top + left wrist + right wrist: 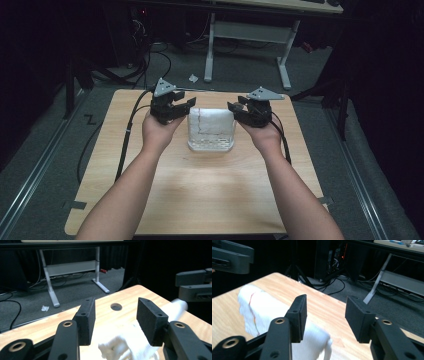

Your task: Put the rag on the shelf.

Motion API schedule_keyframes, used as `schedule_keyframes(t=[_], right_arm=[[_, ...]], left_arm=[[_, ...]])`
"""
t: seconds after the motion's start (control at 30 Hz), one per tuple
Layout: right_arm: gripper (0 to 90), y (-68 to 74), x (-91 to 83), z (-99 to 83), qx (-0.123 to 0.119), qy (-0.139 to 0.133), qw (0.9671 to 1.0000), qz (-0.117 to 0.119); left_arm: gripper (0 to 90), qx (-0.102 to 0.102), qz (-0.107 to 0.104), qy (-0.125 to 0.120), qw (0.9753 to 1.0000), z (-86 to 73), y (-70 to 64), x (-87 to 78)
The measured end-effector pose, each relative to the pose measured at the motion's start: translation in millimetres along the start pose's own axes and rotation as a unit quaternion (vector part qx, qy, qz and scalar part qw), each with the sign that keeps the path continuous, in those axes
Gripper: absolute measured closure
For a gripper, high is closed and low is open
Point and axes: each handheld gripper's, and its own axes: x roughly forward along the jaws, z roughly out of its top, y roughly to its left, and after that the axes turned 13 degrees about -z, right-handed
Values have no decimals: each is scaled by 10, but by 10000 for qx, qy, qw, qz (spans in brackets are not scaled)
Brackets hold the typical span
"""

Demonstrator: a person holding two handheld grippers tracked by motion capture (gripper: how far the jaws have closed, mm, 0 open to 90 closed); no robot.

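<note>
Both claws gape wide, the left claw (181,106) and right claw (239,111) flanking a clear plastic tub topped by a folded white cloth with a red thread (210,121), mid-way across the light wooden table (200,190). The cloth looks soft, light and floppy, the tub thin and slick, so I would pinch the cloth's far corners.

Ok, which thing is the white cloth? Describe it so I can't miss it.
On the wooden table, look at the middle of the far half, between the two grippers. The cloth lies folded over a clear container; it is white with a thin red line running through it.
</note>
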Motion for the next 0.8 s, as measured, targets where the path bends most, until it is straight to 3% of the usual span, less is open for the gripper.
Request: schedule_keyframes(t=[0.1, 0.27, 0.57, 0.67, 0.7, 0.77, 0.8], right_arm=[[468, 38, -82, -61, -182, 63, 9998, -53], [448, 72, -217, -217, -265, 79, 9996, -59], [447, 132, -369, -682, -343, 331, 9989, -37], [445, 166, -424, -863, -372, 412, 9984, -49], [445, 179, -443, -931, -365, 433, 9984, -36], [443, 210, -484, -1070, -331, 509, 9982, -10], [442, 233, -507, -1142, -317, 556, 9979, -5]], left_arm=[[486, 19, -42, 29, 10000, -100, -59, -124], [474, 65, -124, 142, 9998, -335, -140, -292], [476, -90, -396, 426, 9983, -997, -300, -438], [476, -161, -475, 690, 9964, -1254, -360, -432], [477, -161, -475, 690, 9964, -1254, -360, -432], [475, -232, -596, 954, 9934, -1484, -437, -428], [473, -232, -596, 954, 9934, -1484, -437, -428]])
